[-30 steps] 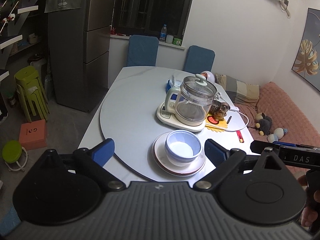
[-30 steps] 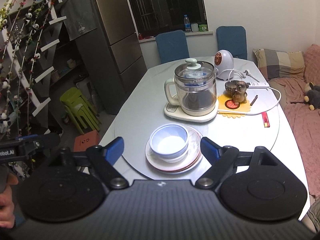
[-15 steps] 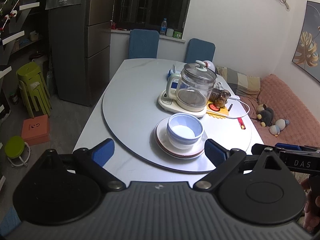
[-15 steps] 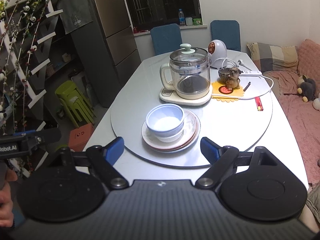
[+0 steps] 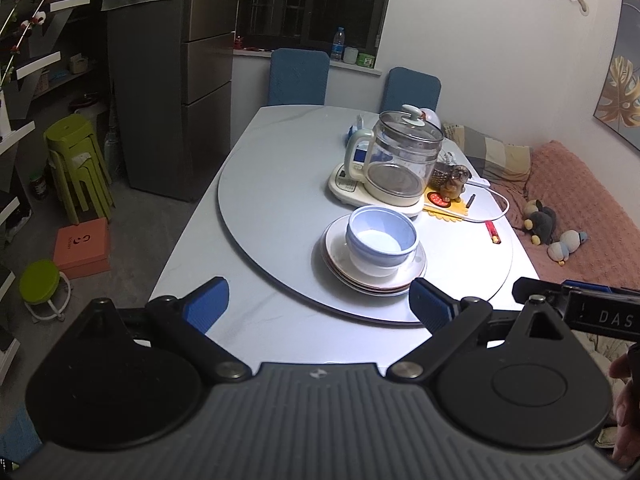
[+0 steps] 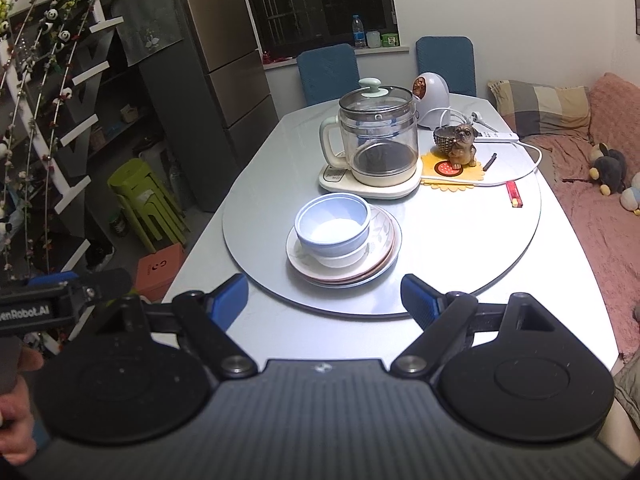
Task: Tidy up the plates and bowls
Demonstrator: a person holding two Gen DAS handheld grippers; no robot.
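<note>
Left gripper (image 5: 319, 300) and right gripper (image 6: 324, 296) low in frame, jaws wide, nothing between them, just beyond, stack of white round plates (image 6: 378, 256) at frame centre on grey round surface (image 6: 264, 204), holding nested pale blue bowls (image 6: 332, 222), both empty, farther, glass kettle (image 6: 378, 136).

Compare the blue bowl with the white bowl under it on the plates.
Colour: the blue bowl is pale blue outside with a whitish bottom; the white bowl is plain white. Position: the blue bowl sits on top, nested inside the white bowl, which rests on the stack of plates. Visibility: the blue bowl's inside shows fully; only the white bowl's outer wall shows. Both stand upright and look round.
</note>
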